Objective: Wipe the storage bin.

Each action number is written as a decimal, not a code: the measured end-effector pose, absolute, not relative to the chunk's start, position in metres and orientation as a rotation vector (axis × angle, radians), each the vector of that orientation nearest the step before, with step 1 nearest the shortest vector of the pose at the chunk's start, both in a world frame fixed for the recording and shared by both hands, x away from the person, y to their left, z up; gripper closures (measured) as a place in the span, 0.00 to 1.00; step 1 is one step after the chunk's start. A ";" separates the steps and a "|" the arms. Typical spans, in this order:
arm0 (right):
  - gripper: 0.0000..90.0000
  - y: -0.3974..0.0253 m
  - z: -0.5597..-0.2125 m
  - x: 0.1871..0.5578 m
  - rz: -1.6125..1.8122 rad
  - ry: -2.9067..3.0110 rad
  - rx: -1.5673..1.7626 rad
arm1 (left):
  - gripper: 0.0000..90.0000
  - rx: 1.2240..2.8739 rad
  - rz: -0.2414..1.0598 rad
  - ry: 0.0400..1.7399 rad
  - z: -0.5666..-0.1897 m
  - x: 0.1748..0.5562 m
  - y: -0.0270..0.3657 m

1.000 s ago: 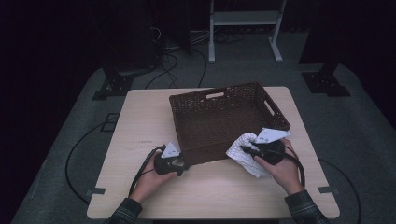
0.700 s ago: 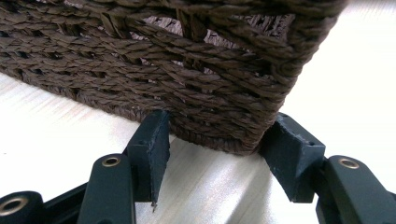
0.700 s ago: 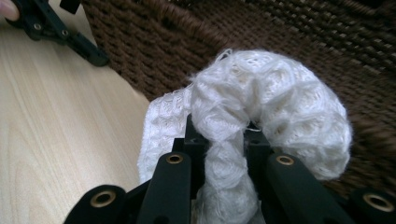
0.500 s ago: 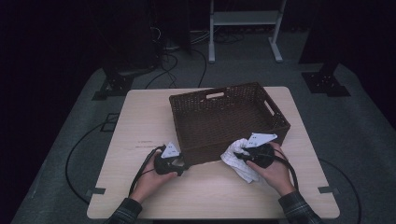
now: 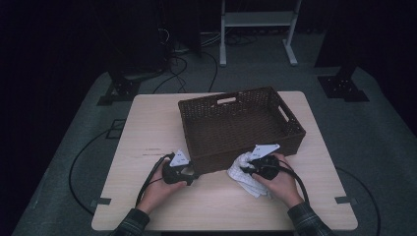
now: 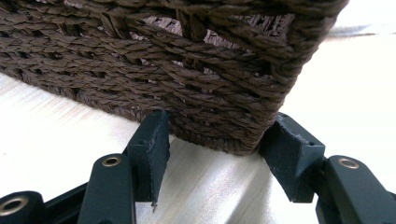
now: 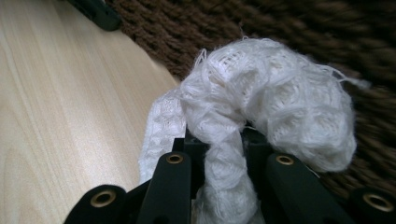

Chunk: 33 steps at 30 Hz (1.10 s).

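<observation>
Meanwhile, low in the frame, the right gripper (image 5: 252,166) pinches a white cloth (image 5: 244,178) tight on the bench (image 5: 147,132) against the brown basket (image 5: 290,129), needing a clean lift over the rim, while the left gripper (image 6: 215,154), jaws spread, steadies its near corner.

fingers (image 7: 177,182) pinch white cloth (image 7: 271,112) beside wicker basket (image 7: 280,28).
</observation>
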State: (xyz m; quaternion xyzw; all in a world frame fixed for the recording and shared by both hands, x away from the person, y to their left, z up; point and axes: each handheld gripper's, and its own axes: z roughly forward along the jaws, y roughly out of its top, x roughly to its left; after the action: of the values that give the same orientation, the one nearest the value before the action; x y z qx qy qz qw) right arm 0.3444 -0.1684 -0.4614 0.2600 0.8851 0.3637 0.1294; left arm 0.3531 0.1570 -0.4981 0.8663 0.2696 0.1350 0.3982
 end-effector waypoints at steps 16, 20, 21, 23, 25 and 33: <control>0.85 -0.161 -0.456 0.340 1.050 2.576 0.716 | 0.47 2.195 0.342 0.681 -0.498 0.353 0.157; 0.85 -0.164 -0.444 0.337 1.091 2.539 0.698 | 0.47 2.196 0.342 0.681 -0.498 0.353 0.157; 0.85 -0.164 -0.441 0.336 1.097 2.530 0.697 | 0.47 2.195 0.342 0.681 -0.498 0.353 0.157; 0.85 -0.166 -0.435 0.335 1.108 2.515 0.693 | 0.47 2.195 0.342 0.681 -0.498 0.353 0.157; 0.85 -0.167 -0.431 0.334 1.117 2.506 0.695 | 0.47 2.195 0.342 0.681 -0.498 0.353 0.157; 0.85 -0.173 -0.413 0.330 1.157 2.455 0.665 | 0.47 2.195 0.342 0.681 -0.498 0.353 0.157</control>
State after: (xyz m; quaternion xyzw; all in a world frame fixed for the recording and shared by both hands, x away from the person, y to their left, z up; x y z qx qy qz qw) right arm 0.3298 -0.1727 -0.4127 0.2344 0.8654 0.4079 0.1727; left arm 0.3530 0.1571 -0.4980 0.8667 0.2691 0.1349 0.3978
